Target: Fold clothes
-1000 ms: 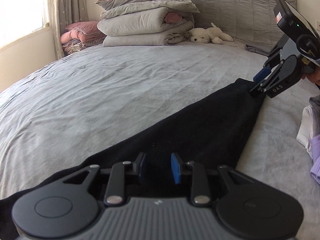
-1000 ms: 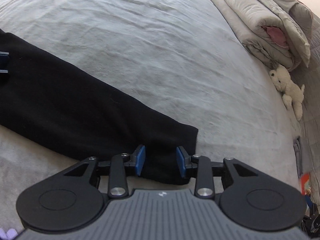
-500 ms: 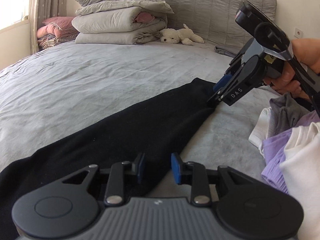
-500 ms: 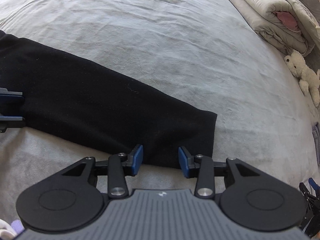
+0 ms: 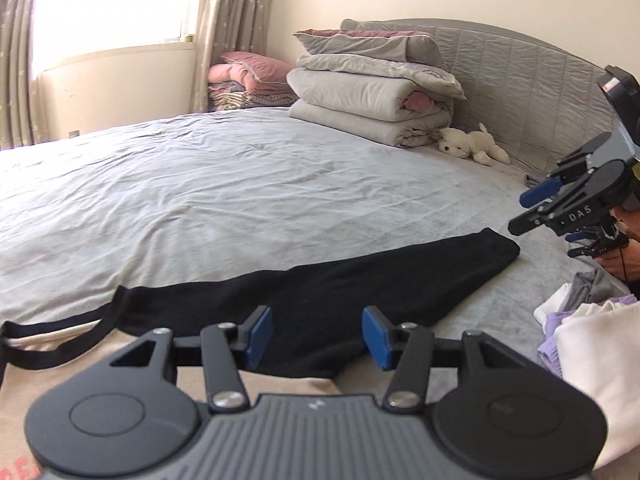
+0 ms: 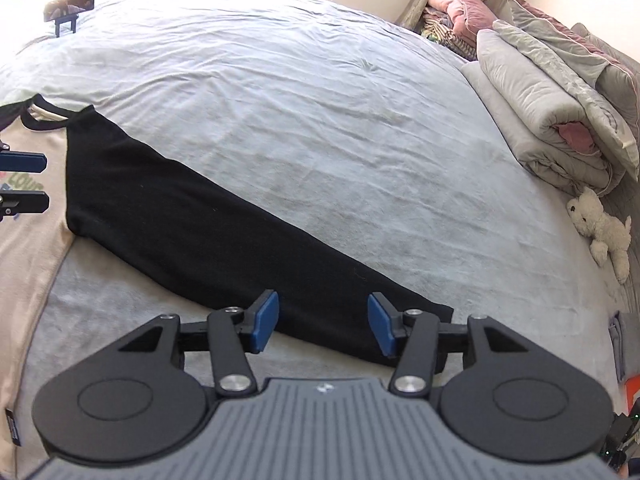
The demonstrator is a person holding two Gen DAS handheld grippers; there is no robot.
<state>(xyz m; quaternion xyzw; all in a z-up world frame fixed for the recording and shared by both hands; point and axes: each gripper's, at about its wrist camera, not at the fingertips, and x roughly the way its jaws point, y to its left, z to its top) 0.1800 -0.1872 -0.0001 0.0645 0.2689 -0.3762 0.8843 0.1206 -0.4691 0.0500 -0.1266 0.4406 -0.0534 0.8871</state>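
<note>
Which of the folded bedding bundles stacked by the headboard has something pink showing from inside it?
The big grey rolled duvet at the bottom of the pile: pink fabric shows at its open end. The grey pillows stacked on top show only thin pink edging.

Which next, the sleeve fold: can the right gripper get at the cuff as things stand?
Probably yes. The right gripper, jaws opening and empty, hovers just above the cuff, with nothing between them.

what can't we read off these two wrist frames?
- Shirt print: right wrist view, cut by the left edge, partly behind the left gripper.
- Shirt's other sleeve and hem: out of both frames.
- Clothes pile: left wrist view, cut by the right edge; items uncountable.
- Small stand at the bed's far corner: right wrist view, too small.
- Right gripper handle: cropped.
</note>
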